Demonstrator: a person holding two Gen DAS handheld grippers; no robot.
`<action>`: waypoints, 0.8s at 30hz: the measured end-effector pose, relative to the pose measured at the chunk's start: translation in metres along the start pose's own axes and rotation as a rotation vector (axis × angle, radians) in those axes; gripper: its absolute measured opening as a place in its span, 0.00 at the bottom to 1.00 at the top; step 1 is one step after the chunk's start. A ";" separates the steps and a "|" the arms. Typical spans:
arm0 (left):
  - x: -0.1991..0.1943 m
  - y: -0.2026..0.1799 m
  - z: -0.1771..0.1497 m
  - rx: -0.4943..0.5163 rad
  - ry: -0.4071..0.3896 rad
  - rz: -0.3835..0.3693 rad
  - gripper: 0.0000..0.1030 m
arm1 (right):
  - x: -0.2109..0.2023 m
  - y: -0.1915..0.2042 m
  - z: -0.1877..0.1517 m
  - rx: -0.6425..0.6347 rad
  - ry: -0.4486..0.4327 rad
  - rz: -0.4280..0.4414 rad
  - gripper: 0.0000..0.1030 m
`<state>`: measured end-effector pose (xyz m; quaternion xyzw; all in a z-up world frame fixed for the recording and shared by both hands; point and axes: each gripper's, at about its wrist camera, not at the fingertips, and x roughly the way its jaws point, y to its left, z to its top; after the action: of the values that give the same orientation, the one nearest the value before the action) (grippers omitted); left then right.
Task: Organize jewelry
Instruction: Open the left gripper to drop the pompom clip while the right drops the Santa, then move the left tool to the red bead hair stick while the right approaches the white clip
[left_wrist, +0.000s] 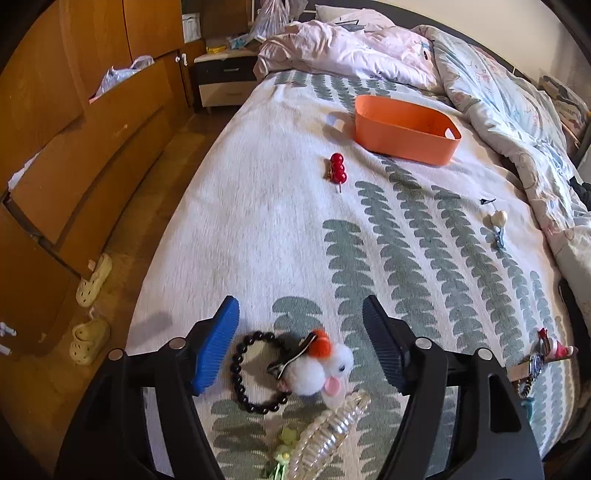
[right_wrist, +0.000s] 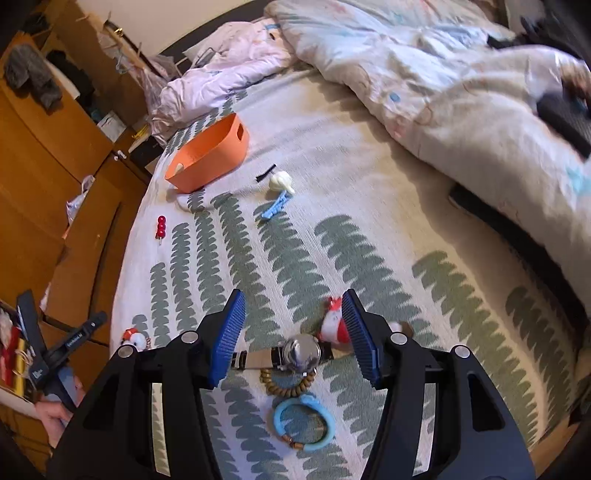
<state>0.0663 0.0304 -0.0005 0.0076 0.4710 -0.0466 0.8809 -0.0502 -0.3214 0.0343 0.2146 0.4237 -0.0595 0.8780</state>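
On a white woven bedspread (left_wrist: 258, 229) printed with grey-green scalloped leaf stripes, the left gripper (left_wrist: 299, 345) hangs with its ribbed blue pads spread wide and nothing clamped; between them lie a glossy black bead bracelet (left_wrist: 255, 373) and a fluffy white pompom hair clip (left_wrist: 317, 365) with an orange tuft, touching each other. At six o'clock from these sits a clear ridged plastic claw clip (left_wrist: 332, 428). At twelve o'clock, well apart, a clip of shiny red balls (left_wrist: 338, 168) lies near a smooth orange plastic bin (left_wrist: 402, 146) with rounded corners; what it contains cannot be made out. The right gripper (right_wrist: 295, 330) also stands open and grips nothing; below its pads rests a wristwatch (right_wrist: 299, 352) with a domed metallic face, touching a brown wooden bead bracelet (right_wrist: 286, 386). At six o'clock is a light blue ring bracelet (right_wrist: 304, 422); at one o'clock, against the right pad, a red-and-white plush clip (right_wrist: 332, 323).
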 end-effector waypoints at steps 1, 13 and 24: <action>0.002 -0.003 0.002 0.006 0.000 0.008 0.67 | 0.003 0.003 0.002 -0.013 -0.003 -0.011 0.56; 0.030 -0.016 0.047 0.013 -0.024 0.040 0.81 | 0.053 0.017 0.042 -0.129 -0.052 -0.064 0.56; 0.073 -0.006 0.100 -0.033 0.019 -0.032 0.84 | 0.109 0.024 0.088 -0.140 -0.029 -0.045 0.57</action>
<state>0.1890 0.0131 -0.0057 -0.0139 0.4800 -0.0529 0.8756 0.0889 -0.3287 0.0060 0.1424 0.4187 -0.0525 0.8954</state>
